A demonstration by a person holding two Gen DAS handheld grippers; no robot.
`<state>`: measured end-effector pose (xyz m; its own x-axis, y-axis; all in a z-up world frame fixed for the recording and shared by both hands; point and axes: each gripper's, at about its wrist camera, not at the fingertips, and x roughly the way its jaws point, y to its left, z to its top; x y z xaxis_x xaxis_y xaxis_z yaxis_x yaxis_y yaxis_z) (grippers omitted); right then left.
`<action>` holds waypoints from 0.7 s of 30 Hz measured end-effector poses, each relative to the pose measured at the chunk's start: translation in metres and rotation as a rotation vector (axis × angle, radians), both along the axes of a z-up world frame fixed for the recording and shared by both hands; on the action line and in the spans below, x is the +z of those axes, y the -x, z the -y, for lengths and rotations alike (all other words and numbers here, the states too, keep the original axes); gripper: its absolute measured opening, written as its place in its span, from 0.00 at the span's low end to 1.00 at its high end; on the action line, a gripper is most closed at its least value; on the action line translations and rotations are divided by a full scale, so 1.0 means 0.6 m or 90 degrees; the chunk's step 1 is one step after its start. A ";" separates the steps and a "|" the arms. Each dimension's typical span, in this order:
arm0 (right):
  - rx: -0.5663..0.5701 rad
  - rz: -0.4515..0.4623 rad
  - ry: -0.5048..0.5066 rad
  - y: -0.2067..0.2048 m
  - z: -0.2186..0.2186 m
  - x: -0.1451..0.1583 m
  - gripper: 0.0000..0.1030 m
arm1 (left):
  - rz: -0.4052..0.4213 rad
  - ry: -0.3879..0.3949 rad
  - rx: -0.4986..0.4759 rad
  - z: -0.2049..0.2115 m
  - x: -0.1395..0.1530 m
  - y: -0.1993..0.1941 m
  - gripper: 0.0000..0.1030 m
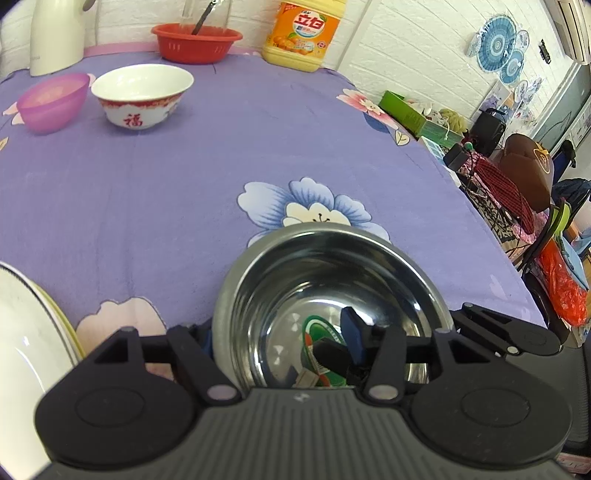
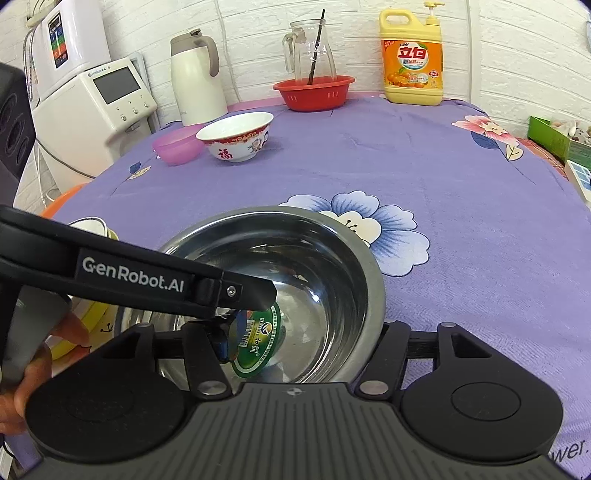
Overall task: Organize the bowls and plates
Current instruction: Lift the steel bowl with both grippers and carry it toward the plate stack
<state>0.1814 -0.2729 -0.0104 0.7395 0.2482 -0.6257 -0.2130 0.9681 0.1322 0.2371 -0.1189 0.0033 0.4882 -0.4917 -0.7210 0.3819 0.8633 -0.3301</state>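
A steel bowl [image 1: 325,280] [image 2: 295,266] sits near the table's front edge, with a round green label [image 2: 258,343] showing at its bottom. My left gripper [image 1: 288,343] straddles the bowl's near-left rim, one finger [image 1: 352,334] inside, and looks shut on it. My right gripper [image 2: 295,339] straddles the bowl's near rim, with a blue-padded finger [image 2: 221,345] inside; I cannot tell whether it grips. The left gripper's arm [image 2: 133,277] crosses the right wrist view. A white and red porcelain bowl [image 1: 142,94] [image 2: 236,136] and a pink plastic bowl [image 1: 51,101] [image 2: 177,146] stand far left. White plates [image 1: 26,354] lie at the near left.
A red basket [image 1: 195,42] [image 2: 314,92] with a glass jug [image 2: 310,48], a yellow detergent bottle [image 1: 303,33] [image 2: 412,55] and a white thermos [image 2: 195,77] stand along the back wall. A yellow dish [image 2: 88,321] lies near left. The table's right edge drops to clutter [image 1: 517,177].
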 end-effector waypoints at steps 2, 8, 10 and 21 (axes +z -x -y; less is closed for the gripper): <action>0.001 0.000 -0.005 -0.001 0.000 -0.001 1.00 | -0.003 0.007 -0.002 -0.002 -0.001 -0.001 0.54; 0.000 0.003 -0.029 0.002 0.001 0.002 1.00 | -0.002 0.020 -0.006 -0.007 0.001 -0.002 0.65; -0.005 0.005 -0.034 0.004 0.003 0.004 1.00 | -0.004 0.025 -0.006 -0.009 0.003 0.000 0.69; -0.024 0.018 -0.064 0.021 0.020 0.014 1.00 | 0.012 0.049 -0.009 -0.027 0.030 0.015 0.69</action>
<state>0.1691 -0.2847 -0.0021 0.7664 0.2802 -0.5780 -0.1819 0.9577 0.2231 0.2281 -0.1029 0.0211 0.4936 -0.5527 -0.6715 0.4005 0.8298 -0.3887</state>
